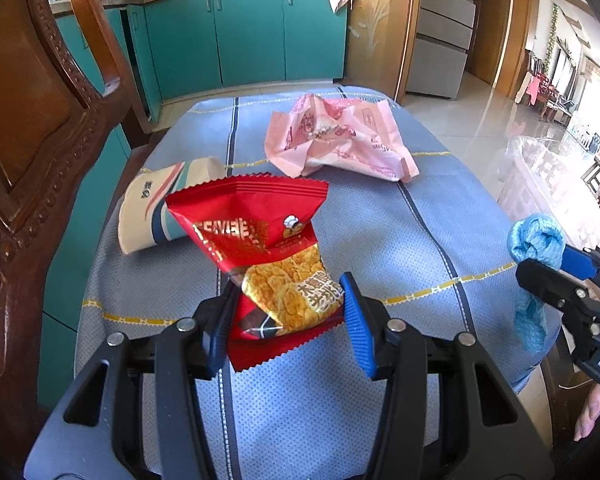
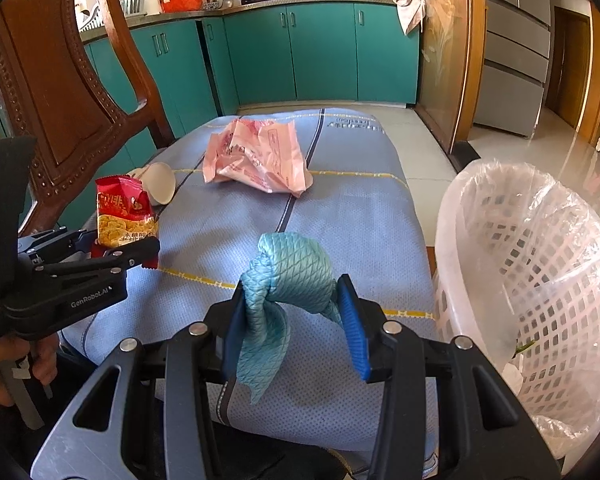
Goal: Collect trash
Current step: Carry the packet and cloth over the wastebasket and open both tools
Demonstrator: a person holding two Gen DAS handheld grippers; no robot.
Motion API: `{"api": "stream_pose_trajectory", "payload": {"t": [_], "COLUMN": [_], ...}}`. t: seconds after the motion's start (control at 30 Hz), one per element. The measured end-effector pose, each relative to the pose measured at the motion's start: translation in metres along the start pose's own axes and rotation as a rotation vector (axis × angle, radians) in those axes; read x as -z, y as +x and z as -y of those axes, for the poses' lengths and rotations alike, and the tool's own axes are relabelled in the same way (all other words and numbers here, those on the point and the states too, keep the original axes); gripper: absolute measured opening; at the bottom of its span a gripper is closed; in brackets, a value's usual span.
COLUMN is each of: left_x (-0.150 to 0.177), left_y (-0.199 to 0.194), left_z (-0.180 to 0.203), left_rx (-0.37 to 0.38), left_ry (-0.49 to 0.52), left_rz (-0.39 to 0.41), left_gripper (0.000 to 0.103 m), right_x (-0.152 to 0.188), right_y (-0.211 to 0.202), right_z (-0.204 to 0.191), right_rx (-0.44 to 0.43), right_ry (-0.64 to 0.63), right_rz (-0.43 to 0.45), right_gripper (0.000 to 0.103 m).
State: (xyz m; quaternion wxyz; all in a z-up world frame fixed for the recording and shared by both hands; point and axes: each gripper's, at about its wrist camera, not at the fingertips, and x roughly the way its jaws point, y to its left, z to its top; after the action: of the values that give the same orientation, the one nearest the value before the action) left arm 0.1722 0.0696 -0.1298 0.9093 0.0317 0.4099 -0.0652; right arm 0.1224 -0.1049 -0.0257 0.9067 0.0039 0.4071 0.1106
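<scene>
- A kitchen with teal cabinets [image 2: 324,52] fills the background, with pots and a pan on the counter and a grey fridge [image 2: 516,48] to the right.
- A carved wooden chair [image 1: 40,128] stands at the left of a bench [image 1: 380,240] covered in a blue cloth with dark stripes and yellow lines.
- A white plastic basket [image 2: 540,264] lined with a clear bag stands just beside the bench's right edge; a few scraps lie at its bottom.
- A crumpled pink bag [image 1: 332,140] lies on the far part of the bench, well apart from both tools.
- A paper cup [image 1: 156,208] lies on its side near the left edge, its mouth towards the far end, just behind the red packet.
- The left hand-held gripper [image 1: 286,316] pinches a red snack packet [image 1: 260,240] by its lower end; the packet stands tilted up between the blue pads, above the cloth.
- The right hand-held gripper [image 2: 292,320] pinches a knotted blue cloth [image 2: 288,280] between its pads, held over the near right part of the bench, near the basket; one loose end hangs down.
</scene>
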Motion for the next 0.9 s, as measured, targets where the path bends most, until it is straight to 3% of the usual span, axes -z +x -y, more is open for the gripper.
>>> {"api": "stream_pose_trajectory", "payload": {"t": [0.13,0.23,0.4,0.6,0.77,0.9], "left_x": [-0.005,-0.007,-0.011,-0.02,-0.031,-0.044], "left_y": [-0.021,-0.039,-0.053,-0.058,-0.052,-0.048], "left_z": [-0.001,-0.007,-0.015,0.01,0.05,0.103], "left_rx": [-0.036,-0.007,0.031,0.114,0.253,0.329], "left_ry": [0.0,-0.032,-0.066,-0.031,0.014,0.11], "left_rz": [0.091,0.132,0.143,0.139,0.119,0.112], "left_gripper": [0.05,0.05,0.05,0.05,0.05,0.05], "right_x": [-0.008,-0.015,-0.026,-0.026,-0.018,-0.001], "right_y": [-0.015,-0.026,-0.045,-0.065,-0.089,-0.106], "right_z": [0.001,0.003,0.007,0.038,0.087,0.131], "right_rx": [-0.007,-0.02,-0.044,-0.061,0.037,0.14], "right_ry": [-0.007,-0.012,-0.012,0.054,0.122,0.176], "right_rz": [0.048,0.08,0.14,0.196,0.245,0.251], "right_gripper": [0.044,0.044,0.044,0.044,0.044,0.044]}}
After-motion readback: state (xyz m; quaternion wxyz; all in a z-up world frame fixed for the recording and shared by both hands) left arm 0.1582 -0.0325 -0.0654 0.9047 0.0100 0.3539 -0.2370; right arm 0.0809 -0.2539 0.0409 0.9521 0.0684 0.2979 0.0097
